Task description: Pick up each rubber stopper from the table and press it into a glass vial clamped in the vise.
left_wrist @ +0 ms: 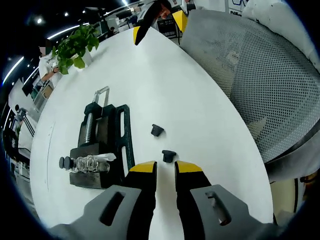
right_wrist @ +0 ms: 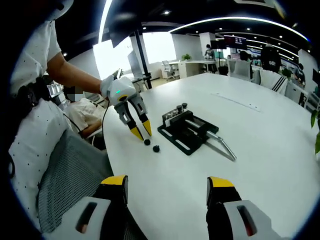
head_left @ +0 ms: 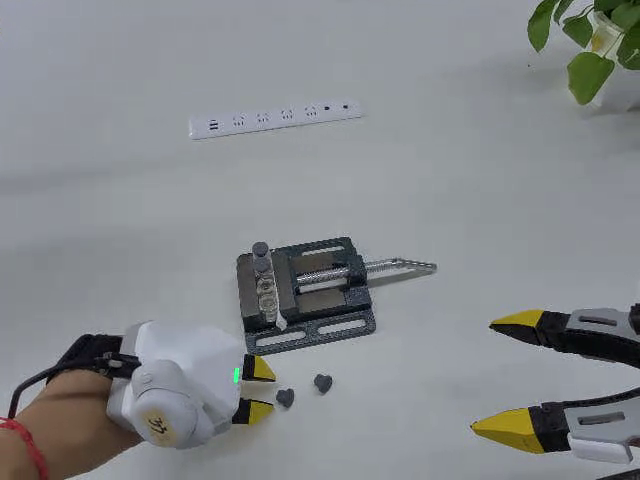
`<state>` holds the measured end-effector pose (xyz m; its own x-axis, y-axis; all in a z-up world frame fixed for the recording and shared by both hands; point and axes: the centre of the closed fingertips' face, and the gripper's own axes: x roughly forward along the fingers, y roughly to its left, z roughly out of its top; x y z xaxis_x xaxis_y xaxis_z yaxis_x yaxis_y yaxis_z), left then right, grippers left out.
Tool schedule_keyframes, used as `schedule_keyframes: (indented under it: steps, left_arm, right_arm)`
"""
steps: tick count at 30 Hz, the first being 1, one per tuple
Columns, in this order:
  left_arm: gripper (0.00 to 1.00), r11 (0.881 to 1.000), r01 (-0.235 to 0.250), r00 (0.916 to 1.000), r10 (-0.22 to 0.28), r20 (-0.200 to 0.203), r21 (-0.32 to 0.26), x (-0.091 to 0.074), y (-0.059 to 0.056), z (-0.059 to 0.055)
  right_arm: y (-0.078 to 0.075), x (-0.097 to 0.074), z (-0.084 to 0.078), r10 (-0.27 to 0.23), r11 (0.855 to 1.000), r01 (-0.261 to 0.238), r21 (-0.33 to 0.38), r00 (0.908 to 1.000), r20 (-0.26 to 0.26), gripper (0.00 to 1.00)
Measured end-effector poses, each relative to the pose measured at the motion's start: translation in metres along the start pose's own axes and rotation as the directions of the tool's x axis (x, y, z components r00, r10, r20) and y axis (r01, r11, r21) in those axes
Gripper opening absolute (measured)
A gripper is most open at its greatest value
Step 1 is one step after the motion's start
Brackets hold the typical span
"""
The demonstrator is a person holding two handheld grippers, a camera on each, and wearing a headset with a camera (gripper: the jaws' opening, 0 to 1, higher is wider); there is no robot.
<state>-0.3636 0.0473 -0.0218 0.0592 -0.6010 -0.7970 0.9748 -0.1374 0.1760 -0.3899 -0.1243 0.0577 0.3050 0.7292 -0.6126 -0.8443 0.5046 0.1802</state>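
Our left gripper [left_wrist: 165,169] fingers narrowly parted, right gripper [right_wrist: 167,186] fingers wide, we'd pinch the light, springy rubber stopper [left_wrist: 169,155] across its broad head.

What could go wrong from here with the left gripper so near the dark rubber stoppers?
The left gripper has its jaws only narrowly apart just behind the nearer small dark rubber stopper, so they may push it away instead of straddling it. The second dark rubber stopper lies close by and could get knocked. The clear glass vials sit packed in a row in the black metal vise, so an off-centre press might strike a neighbour.
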Motion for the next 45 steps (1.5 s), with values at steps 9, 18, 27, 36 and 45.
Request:
schedule_keyframes:
  steps: [9,18,27,36,45]
  left_arm:
    - [0.08,0.999,0.033,0.9994,-0.032,-0.014,0.032,0.0071,-0.0015,-0.0006]
    - [0.06,0.999,0.044,0.9988,-0.043,-0.022,0.030,0.0084,-0.0041,-0.0023]
    - [0.06,0.999,0.041,0.9990,-0.041,-0.018,0.025,0.0075,-0.0030,-0.0011]
    - [0.08,0.998,0.048,0.9987,-0.047,-0.020,0.033,0.0062,-0.0034,-0.0019]
    - [0.05,0.997,0.051,0.9985,-0.050,-0.021,0.050,0.0080,-0.0028,0.0006]
  right_arm:
    - [-0.0057,-0.0039,0.0006,-0.017,1.000,0.017,0.009,0.9998,0.008,0.60]
    - [-0.0035,-0.0035,0.0047,-0.024,1.000,0.024,0.013,0.9996,0.012,0.59]
    - [-0.0046,-0.0015,0.0044,-0.024,1.000,0.024,0.014,0.9997,0.011,0.59]
    - [-0.0019,-0.0009,0.0071,-0.024,1.000,0.023,0.020,0.9997,0.012,0.59]
    - [-0.0033,-0.0022,0.0051,-0.023,1.000,0.023,0.020,0.9997,0.011,0.58]
